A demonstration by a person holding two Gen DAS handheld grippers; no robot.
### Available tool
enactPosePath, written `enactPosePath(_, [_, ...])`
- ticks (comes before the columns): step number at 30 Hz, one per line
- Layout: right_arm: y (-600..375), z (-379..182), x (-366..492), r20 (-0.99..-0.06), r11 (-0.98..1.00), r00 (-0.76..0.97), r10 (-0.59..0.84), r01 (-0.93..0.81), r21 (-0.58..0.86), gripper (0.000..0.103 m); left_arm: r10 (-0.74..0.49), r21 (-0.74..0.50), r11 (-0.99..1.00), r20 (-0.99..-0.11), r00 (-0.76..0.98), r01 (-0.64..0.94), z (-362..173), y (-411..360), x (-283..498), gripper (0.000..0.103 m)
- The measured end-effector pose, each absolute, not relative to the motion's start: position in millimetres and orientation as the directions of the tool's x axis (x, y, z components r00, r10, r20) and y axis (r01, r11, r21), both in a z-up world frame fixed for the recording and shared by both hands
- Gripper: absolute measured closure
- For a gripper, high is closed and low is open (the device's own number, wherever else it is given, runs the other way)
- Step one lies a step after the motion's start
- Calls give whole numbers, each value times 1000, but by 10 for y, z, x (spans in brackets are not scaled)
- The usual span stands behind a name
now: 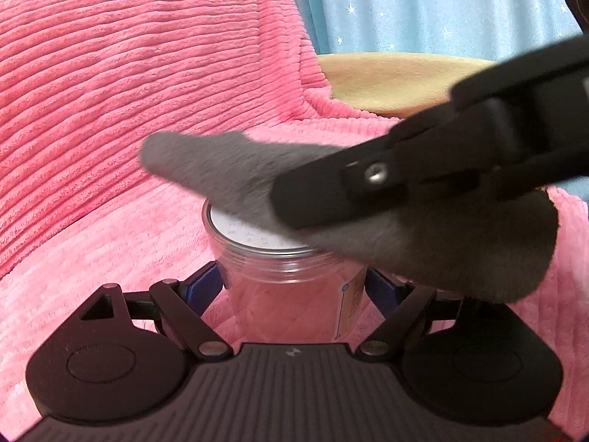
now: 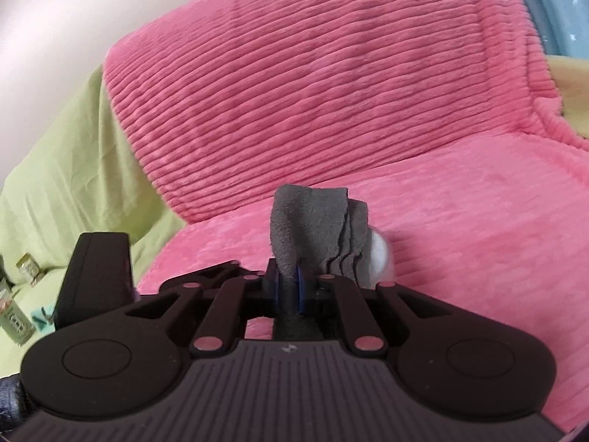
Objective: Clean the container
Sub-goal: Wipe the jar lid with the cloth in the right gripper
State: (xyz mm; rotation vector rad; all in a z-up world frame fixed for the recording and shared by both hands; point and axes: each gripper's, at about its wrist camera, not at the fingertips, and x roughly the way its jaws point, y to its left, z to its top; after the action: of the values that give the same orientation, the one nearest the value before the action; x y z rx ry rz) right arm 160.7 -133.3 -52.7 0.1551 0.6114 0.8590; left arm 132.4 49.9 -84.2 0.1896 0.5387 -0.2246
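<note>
A clear plastic container with a white lid stands upright on the pink blanket. My left gripper is shut on its sides, blue pads pressing the wall. My right gripper reaches in from the right in the left wrist view and is shut on a folded grey cloth, which lies across the lid. In the right wrist view the right gripper pinches the grey cloth between blue pads, and the lid peeks out behind the cloth.
A ribbed pink cushion rises behind the container. A yellow round surface and a blue starred curtain lie at the back right. Green fabric with small boxes lies to the left.
</note>
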Motion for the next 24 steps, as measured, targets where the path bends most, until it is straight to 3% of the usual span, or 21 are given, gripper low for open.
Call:
enactPosePath(7, [-1285, -624, 1751, -399, 622, 479, 782, -636, 456, 97, -167, 93, 963, -529, 832, 252, -853, 552, 1375, 19])
enactPosePath(19, [-1289, -562, 1801, -437, 733, 598, 671, -623, 273, 97, -200, 47, 963, -541, 817, 267, -861, 588, 1413, 19])
enactPosePath(24, [-1437, -530, 1602, -451, 717, 567, 690, -624, 311, 96, -194, 59, 962, -540, 819, 267, -858, 557, 1390, 19])
